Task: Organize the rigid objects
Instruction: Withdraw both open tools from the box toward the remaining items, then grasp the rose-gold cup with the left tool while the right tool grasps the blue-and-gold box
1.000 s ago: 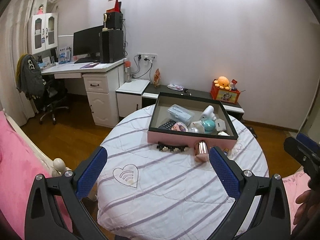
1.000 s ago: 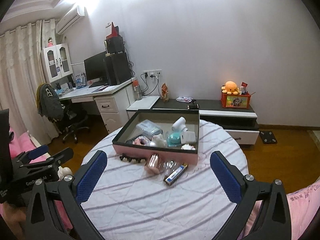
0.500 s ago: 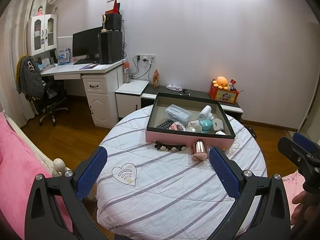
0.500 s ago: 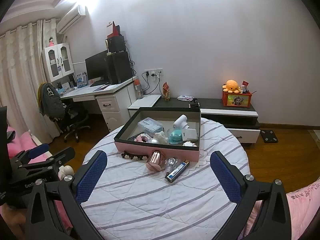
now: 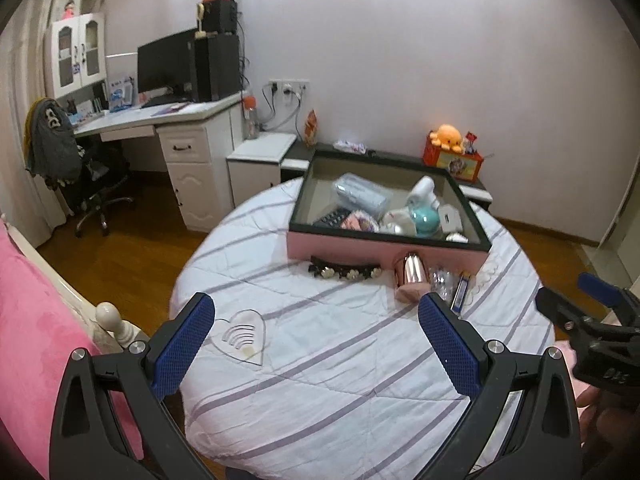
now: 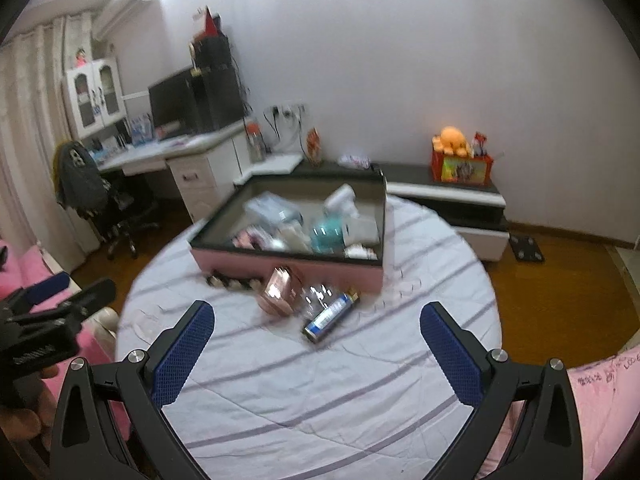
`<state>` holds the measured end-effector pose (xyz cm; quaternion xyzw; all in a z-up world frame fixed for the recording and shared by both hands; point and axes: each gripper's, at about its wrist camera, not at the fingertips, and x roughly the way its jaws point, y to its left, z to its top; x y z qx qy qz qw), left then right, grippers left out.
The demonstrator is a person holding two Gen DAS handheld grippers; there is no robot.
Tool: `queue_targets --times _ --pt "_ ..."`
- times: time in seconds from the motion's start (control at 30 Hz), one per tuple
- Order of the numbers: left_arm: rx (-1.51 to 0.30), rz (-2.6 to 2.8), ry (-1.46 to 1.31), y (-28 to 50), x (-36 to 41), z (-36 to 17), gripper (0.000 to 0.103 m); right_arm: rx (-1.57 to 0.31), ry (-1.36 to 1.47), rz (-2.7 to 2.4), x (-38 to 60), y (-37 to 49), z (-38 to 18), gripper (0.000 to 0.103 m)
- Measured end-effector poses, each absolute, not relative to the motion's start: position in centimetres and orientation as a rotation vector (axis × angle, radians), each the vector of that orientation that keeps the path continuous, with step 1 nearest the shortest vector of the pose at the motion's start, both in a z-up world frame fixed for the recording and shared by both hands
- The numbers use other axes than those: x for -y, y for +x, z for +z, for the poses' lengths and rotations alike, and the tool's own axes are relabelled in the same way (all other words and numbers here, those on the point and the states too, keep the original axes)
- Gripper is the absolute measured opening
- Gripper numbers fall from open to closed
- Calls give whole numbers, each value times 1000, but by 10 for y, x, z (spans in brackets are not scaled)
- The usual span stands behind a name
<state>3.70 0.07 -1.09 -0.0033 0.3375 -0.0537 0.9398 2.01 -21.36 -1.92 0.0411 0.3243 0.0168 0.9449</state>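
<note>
Both claws, left (image 5: 316, 336) and right (image 6: 316, 338), spread and empty, have closed in on the surface (image 6: 280, 380). Ahead of them, rose cup (image 6: 279, 291), blue tube (image 6: 331, 314) and beaded clip (image 5: 345, 271) lie outside the pink box (image 5: 384, 250); grasping comes next.

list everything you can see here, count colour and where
table: 1, round, white cloth with purple stripes, centre
box: 1, pink with black rim, far side of table, holds mixed items
hair clip: 1, black with pale flowers, on cloth against box front
cup: 1, rose-gold, lying on cloth before box
clear bottle: 1, beside cup
blue tube: 1, blue and white, right of bottle
heart coaster: 1, clear, near left edge of cloth
desk: 1, white, far left, monitor on it
plush toy: 1, orange, on low cabinet by wall
left tool: 1, black with blue pads, open, empty
right tool: 1, same, open, empty
</note>
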Motion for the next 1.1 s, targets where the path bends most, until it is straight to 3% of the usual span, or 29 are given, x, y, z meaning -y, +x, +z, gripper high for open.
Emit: queue_targets --times 0.3,0.67,0.8,0.93,1.1 --pt "-769 -144 10 82 22 -54 103 -808 99 11 225 63 -80 103" --pt "-811 -209 34 123 56 -84 103 -854 168 -28 243 101 -110 102" --pt "-825 -230 42 137 70 -92 103 -864 189 -28 246 115 -115 94" --pt "-835 -244 39 146 79 -98 103 -881 203 -18 247 126 -122 76" --pt "-856 -241 20 158 81 -106 103 -899 193 -18 250 130 -123 74"
